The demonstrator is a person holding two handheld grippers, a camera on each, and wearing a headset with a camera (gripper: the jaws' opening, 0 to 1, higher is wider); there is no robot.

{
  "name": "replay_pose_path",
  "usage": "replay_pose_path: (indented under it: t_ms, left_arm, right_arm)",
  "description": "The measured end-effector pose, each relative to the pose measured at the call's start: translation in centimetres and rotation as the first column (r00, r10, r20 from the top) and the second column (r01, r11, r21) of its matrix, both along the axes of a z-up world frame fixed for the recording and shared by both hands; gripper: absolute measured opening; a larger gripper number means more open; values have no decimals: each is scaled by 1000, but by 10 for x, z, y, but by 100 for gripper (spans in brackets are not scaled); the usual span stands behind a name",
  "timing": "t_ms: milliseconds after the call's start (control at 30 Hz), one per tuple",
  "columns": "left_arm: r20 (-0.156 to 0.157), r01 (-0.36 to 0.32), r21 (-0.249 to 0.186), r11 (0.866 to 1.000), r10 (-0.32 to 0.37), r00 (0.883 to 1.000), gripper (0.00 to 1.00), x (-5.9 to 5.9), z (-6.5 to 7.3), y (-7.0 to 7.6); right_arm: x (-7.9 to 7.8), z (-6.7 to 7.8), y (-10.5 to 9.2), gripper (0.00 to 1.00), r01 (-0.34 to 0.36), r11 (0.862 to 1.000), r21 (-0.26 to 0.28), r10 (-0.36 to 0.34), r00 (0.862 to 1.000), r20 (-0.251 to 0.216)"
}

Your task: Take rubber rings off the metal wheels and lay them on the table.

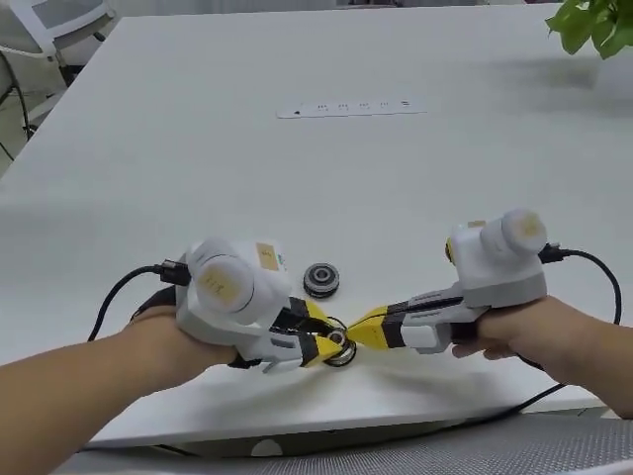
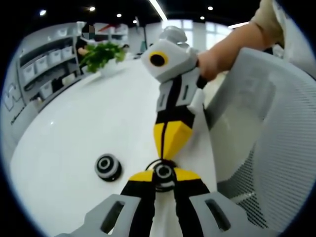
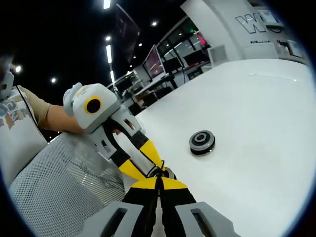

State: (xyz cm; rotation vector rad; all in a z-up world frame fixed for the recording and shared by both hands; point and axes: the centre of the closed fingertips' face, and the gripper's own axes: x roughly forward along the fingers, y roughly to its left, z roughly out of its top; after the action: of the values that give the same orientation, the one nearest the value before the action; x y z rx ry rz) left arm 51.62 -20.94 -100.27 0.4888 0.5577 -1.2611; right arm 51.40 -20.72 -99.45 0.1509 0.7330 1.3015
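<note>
L claw (image 2: 164,175) clamped on wheel (image 2: 164,171), R claw (image 3: 159,180) pinching its rubber ring (image 1: 335,325), 2nd wheel (image 1: 321,279) beside

Jaws yellow-black; wheel (image 1: 321,279) blk, prob. grey hub.

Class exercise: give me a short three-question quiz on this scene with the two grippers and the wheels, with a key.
1. True or false: the left gripper holds a wheel between its jaws.
2. Fill the gap: the right gripper meets that wheel with its jaws ___ (open or shut).
3. Where is the second wheel?
A. Flat on the table, apart from both grippers
B. Stacked on the held wheel
C. On a chair beside the bench

Key: 1 true; 2 shut; 3 A.
</note>
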Motion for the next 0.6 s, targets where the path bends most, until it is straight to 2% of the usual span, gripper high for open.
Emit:
replay_pose_path:
  t_ms: [267, 600]
  left_arm:
    - [-19, 6, -13, 1000, -6, 1000, 17, -3, 4, 2]
    - [-19, 48, -16, 999, -48, 999, 25, -10, 17, 7]
  right_arm:
    - [0, 4, 0, 0, 7, 1000, 8, -7, 1000, 3]
    - [1, 11, 1, 0, -3, 1000, 26, 3, 1000, 5]
